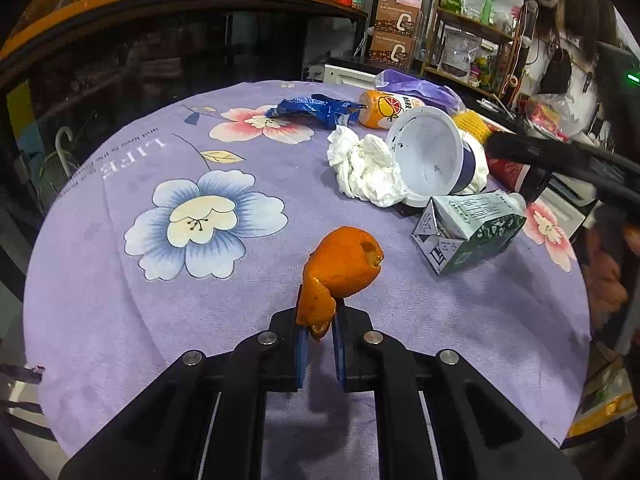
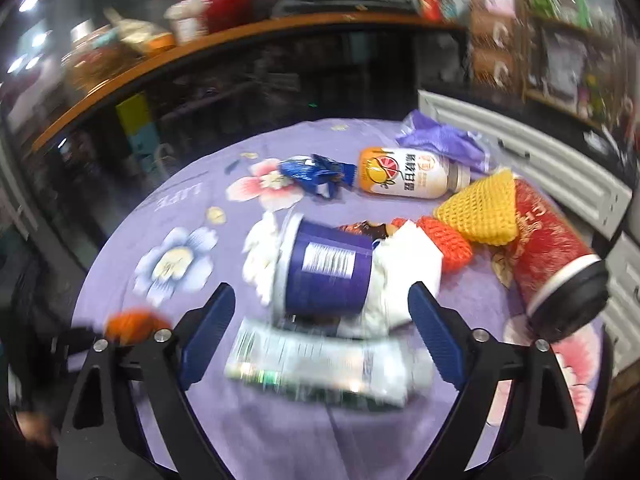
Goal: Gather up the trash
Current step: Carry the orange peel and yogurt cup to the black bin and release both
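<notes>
- Left gripper (image 1: 320,330): jaws clamped on the lower edge of an orange peel (image 1: 340,268), which stands up from the pads above the purple floral cloth (image 1: 120,300) that covers the desk. The grip catches only a thin curled margin, so the peel is best carried slowly and kept upright to stop it from slipping out.
- Right gripper (image 2: 322,332): jaws wide apart and holding nothing. In its blurred view a milk carton (image 2: 320,364) lies crosswise between the pads, not visibly pressed.
- Landmark: the tipped yoghurt tub (image 1: 430,158), white inside and blue outside. A crumpled tissue (image 1: 362,166) touches its rim; the carton lies on the near side of the tub and the peel nearer still.
- Beyond the tub: a blue wrapper (image 1: 316,110) and a juice bottle (image 1: 386,108); a red canister (image 2: 552,264) and a yellow foam net (image 2: 482,210) lie to its right.
- Judgement: the carton seems the right gripper's next pick; closing across its narrow faces should hold better than closing across its length.
- No bin is visible in either view.
</notes>
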Available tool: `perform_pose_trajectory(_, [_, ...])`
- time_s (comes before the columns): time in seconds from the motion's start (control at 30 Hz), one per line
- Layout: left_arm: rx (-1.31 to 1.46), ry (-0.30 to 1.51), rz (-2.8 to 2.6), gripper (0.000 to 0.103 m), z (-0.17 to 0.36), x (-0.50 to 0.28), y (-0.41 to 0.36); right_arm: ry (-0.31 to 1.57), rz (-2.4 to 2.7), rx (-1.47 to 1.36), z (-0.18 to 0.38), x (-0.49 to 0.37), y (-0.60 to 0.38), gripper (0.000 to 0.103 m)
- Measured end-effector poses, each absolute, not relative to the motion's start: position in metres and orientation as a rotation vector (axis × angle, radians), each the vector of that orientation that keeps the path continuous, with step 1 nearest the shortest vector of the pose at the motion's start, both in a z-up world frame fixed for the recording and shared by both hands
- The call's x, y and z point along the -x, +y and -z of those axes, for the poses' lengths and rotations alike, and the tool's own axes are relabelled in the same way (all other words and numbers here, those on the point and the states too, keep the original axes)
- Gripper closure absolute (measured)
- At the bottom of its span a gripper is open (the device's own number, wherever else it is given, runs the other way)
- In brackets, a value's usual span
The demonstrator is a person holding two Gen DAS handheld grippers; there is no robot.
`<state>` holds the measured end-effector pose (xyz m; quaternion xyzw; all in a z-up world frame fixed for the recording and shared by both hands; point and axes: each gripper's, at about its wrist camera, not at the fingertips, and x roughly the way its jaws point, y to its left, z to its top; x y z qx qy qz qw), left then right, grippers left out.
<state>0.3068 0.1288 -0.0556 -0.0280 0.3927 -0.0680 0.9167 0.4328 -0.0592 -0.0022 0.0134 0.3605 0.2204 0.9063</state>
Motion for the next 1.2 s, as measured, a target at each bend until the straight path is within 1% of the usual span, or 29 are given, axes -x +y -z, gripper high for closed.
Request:
perform_pose_trajectory(0.13, [0.061, 0.790, 0.159, 0.092, 0.052, -0.302, 0.131, 0.794, -0.409, -0.047, 0.011, -0.458, -0.050, 0.022])
perform_pose_trajectory(0.2, [0.063, 0.784, 0.163, 0.092, 0.052, -0.299, 0.132, 0.811, -0.408, -0.053, 0.016, -0.465, -0.045, 0.035])
perform_pose_trajectory(0.27, [0.073, 0.781, 0.168, 0.092, 0.053, -0.297, 0.133, 0.820, -0.400, -0.050, 0.021, -0.469, -0.044, 0.043])
perform_pose_trajectory(0.47, [0.088, 0.774, 0.172, 0.092, 0.057, -0.291, 0.132, 0.774, -0.408, -0.013, 0.020, -0.460, -0.041, 0.044])
perform_pose_trajectory(0.6, [0.095, 0.766, 0.175, 0.092, 0.055, -0.286, 0.126, 0.664, -0.416, 0.002, 0.003, -0.445, -0.044, 0.044])
perform_pose_trajectory(0.77, [0.070, 0.722, 0.221, 0.092, 0.037, -0.274, 0.101, 0.539, -0.481, -0.060, -0.028, -0.418, -0.070, 0.044])
perform_pose_trajectory(0.87, [0.045, 0.685, 0.282, 0.092, 0.022, -0.267, 0.074, 0.481, -0.473, -0.069, -0.043, -0.394, -0.109, 0.044])
perform_pose_trajectory(1.0, [-0.003, 0.655, 0.401, 0.092, 0.008, -0.266, 0.023, 0.455, -0.369, -0.106, -0.047, -0.365, -0.198, 0.044])
perform_pose_trajectory(1.13, [-0.033, 0.642, 0.557, 0.092, -0.001, -0.273, -0.048, 0.467, -0.182, -0.148, -0.036, -0.345, -0.299, 0.044])
perform_pose_trajectory(1.2, [-0.049, 0.636, 0.625, 0.092, -0.002, -0.275, -0.084, 0.520, -0.072, -0.177, -0.018, -0.343, -0.349, 0.044])
